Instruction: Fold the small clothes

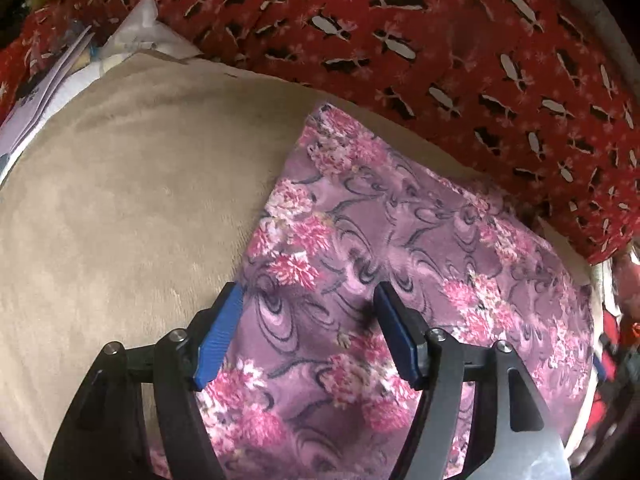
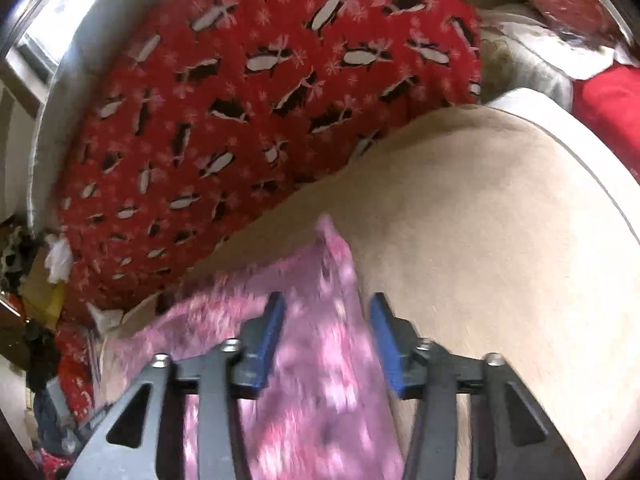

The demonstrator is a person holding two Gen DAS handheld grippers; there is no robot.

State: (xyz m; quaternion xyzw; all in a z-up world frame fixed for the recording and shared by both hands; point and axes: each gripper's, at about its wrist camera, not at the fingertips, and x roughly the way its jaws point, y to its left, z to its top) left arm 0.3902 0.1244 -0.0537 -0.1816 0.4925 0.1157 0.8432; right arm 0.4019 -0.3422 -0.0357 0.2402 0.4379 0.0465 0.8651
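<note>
Item: floral cloth [image 1: 400, 264], flat on beige cushion [image 1: 120, 200], under my left tool [image 1: 308, 304], jaws wide, empty. Right tool [image 2: 326, 312] wide over its corner; view blurred, probably released. Risk: pads snagging the cushion pile, dragging the fold askew.

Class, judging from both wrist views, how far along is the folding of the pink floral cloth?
Done: the pink floral cloth lies fairly flat on the beige cushion. In hand: nothing is gripped; left gripper and right gripper hover open over it. Left: no fold is clearly visible, so the folding seems still ahead.
</note>
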